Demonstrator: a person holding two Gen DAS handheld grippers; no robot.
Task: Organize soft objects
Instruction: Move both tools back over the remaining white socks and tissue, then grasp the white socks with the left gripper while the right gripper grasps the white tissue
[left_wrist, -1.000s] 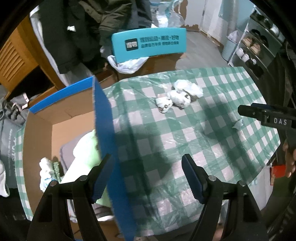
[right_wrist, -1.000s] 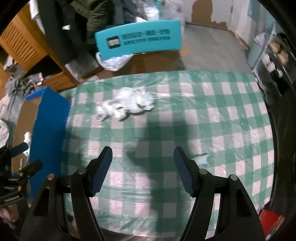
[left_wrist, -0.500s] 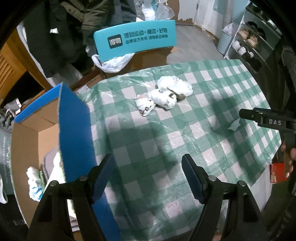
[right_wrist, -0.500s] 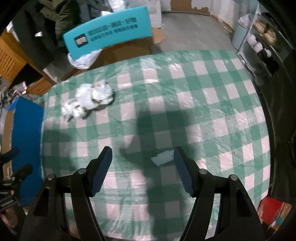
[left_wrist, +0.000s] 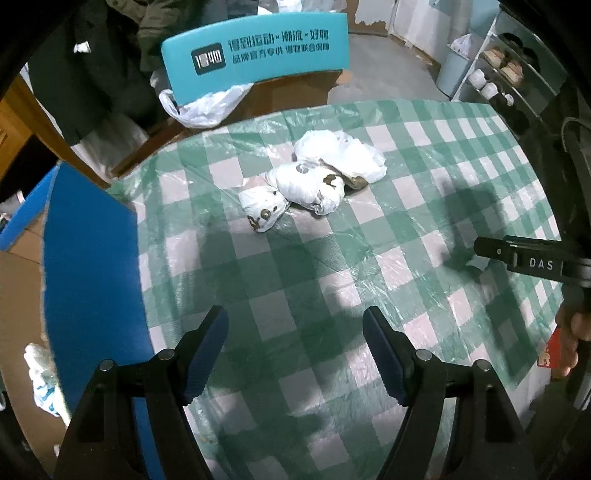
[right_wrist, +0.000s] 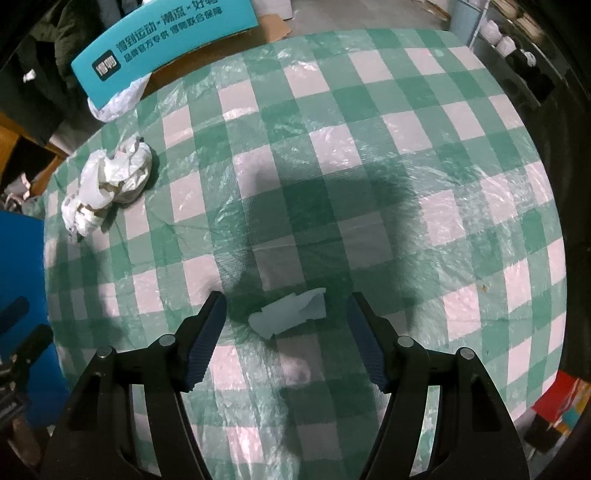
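Note:
A heap of soft white bundles (left_wrist: 314, 177) lies on the green-checked tablecloth (left_wrist: 332, 280), far ahead of my left gripper (left_wrist: 295, 343), which is open and empty above the cloth. The same heap (right_wrist: 107, 184) shows at the far left in the right wrist view. A small pale scrap of tissue (right_wrist: 291, 314) lies flat on the cloth between the open fingers of my right gripper (right_wrist: 286, 332); the pads do not touch it. The right gripper's body (left_wrist: 528, 258) shows at the right edge of the left wrist view.
A blue-walled cardboard box (left_wrist: 88, 266) with soft items inside (left_wrist: 40, 373) stands at the table's left end (right_wrist: 22, 258). A teal chair back (left_wrist: 255, 48) with a white bag stands behind the table. Shelves (left_wrist: 509, 74) stand at the far right.
Both grippers have sunk toward the table. The left one has shifted right, away from the box. The right one has come over the tissue scrap, which now lies between its fingers.

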